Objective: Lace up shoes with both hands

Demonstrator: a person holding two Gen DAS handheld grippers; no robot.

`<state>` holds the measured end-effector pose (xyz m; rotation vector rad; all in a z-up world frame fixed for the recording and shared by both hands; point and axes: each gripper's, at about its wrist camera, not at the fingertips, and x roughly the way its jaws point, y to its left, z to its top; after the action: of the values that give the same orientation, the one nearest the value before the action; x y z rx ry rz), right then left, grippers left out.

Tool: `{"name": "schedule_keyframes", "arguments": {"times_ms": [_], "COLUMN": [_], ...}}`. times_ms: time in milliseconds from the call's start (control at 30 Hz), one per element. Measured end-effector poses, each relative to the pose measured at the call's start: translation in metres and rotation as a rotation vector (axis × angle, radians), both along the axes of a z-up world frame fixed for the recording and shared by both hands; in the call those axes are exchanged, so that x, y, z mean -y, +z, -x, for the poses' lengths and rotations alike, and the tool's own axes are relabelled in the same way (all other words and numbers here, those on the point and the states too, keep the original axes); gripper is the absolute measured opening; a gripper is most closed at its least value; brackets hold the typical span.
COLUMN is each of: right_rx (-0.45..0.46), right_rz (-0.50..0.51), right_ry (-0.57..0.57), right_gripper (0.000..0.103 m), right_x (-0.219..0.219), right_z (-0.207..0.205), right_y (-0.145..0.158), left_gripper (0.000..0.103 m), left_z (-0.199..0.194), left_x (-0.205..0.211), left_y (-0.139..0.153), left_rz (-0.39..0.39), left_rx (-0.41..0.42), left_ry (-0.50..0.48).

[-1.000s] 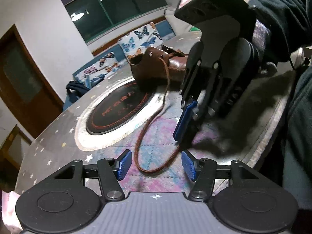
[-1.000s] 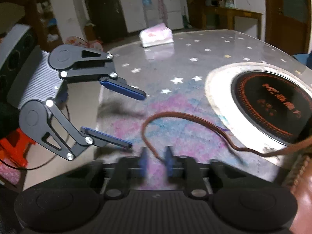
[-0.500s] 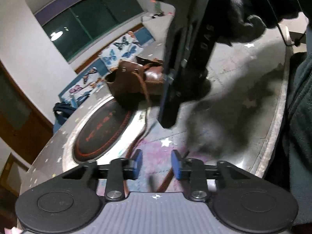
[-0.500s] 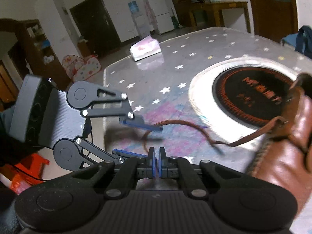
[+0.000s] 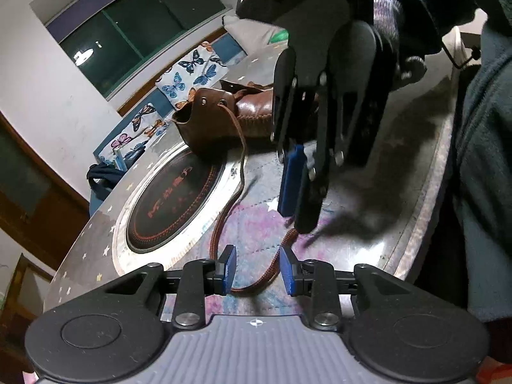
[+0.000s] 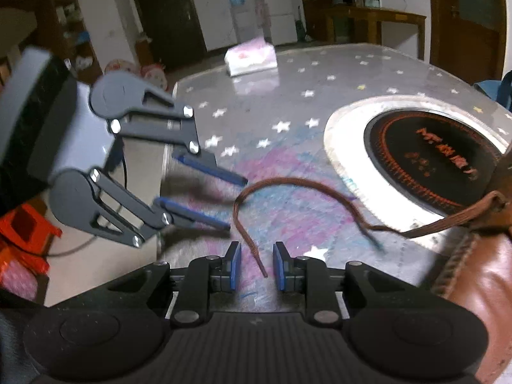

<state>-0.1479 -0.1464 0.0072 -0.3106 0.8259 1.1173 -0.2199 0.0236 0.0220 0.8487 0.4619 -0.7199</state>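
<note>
A brown leather shoe [image 5: 224, 118] stands on the star-patterned table beyond the round induction plate; it also fills the lower right of the right wrist view [image 6: 480, 275]. Its brown lace [image 5: 236, 172] runs from a top eyelet down across the table and loops between the fingers of my left gripper [image 5: 257, 268], which is open around the loop. In the right wrist view the lace [image 6: 288, 185] curves over the table and its free tip lies between the fingers of my right gripper [image 6: 255, 268], which is open. The right gripper [image 5: 297, 188] hangs above the lace in the left wrist view.
A round black induction plate [image 5: 176, 198] with a white rim is set into the table [image 6: 288, 96]. A pink tissue pack [image 6: 251, 59] lies at the far edge. The table edge is close on the left in the right wrist view. The person's dark sleeve [image 5: 480, 160] is on the right.
My right gripper, shut half a second ago, has opened and the lace tip lies loose between its fingers. My left gripper has opened wider, with the lace loop between its fingers.
</note>
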Motion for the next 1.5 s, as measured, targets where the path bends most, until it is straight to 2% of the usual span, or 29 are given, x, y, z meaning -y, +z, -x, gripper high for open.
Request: {"name": "schedule_keyframes", "arguments": {"times_ms": [100, 133, 167, 367, 533, 633, 667, 767, 1133, 1333, 1400, 1433, 1467, 1500], "right_rx": [0.038, 0.039, 0.032, 0.017, 0.056, 0.072, 0.077, 0.085, 0.091, 0.109, 0.137, 0.157, 0.177, 0.196], "right_rz": [0.025, 0.031, 0.034, -0.002, 0.015, 0.030, 0.034, 0.038, -0.012, -0.053, -0.059, -0.057, -0.055, -0.052], "right_ry": [0.005, 0.004, 0.002, -0.016, 0.021, 0.032, 0.031, 0.021, -0.079, -0.198, -0.251, -0.277, -0.304, -0.332], "right_gripper": [0.017, 0.005, 0.002, 0.001, 0.001, 0.001, 0.001, 0.001, 0.002, 0.011, 0.027, 0.043, 0.051, 0.052], "right_x": [-0.003, -0.003, -0.002, 0.012, 0.016, 0.017, 0.018, 0.021, 0.040, 0.060, 0.067, 0.070, 0.073, 0.075], "right_z": [0.006, 0.008, 0.008, 0.006, 0.010, 0.012, 0.013, 0.011, -0.001, -0.007, -0.005, -0.003, -0.002, 0.000], "right_y": [-0.003, -0.003, -0.002, 0.015, 0.028, 0.031, 0.031, 0.032, 0.037, 0.040, 0.041, 0.042, 0.042, 0.043], "left_gripper": [0.034, 0.034, 0.034, 0.034, 0.034, 0.026, 0.016, 0.007, 0.005, 0.004, 0.004, 0.004, 0.004, 0.004], "left_z": [-0.001, -0.002, -0.002, -0.004, -0.006, -0.006, -0.006, -0.006, -0.004, -0.015, -0.019, -0.020, -0.021, -0.023], "left_x": [0.004, 0.005, 0.005, 0.010, 0.017, 0.020, 0.020, 0.020, 0.024, 0.022, 0.023, 0.022, 0.022, 0.021], "left_y": [-0.002, -0.003, -0.004, -0.004, -0.004, -0.005, -0.003, 0.000, 0.025, 0.032, 0.035, 0.038, 0.042, 0.046], "left_rz": [-0.009, -0.012, -0.016, -0.029, -0.028, -0.023, -0.008, 0.037, 0.266, 0.331, 0.337, 0.343, 0.342, 0.340], "left_rx": [-0.008, -0.010, -0.012, -0.004, 0.000, 0.002, -0.001, -0.009, -0.059, -0.078, -0.068, -0.056, -0.039, -0.017], "left_ry": [-0.022, -0.029, -0.038, -0.069, -0.101, -0.105, -0.100, -0.084, -0.038, 0.057, 0.096, 0.114, 0.136, 0.163]}}
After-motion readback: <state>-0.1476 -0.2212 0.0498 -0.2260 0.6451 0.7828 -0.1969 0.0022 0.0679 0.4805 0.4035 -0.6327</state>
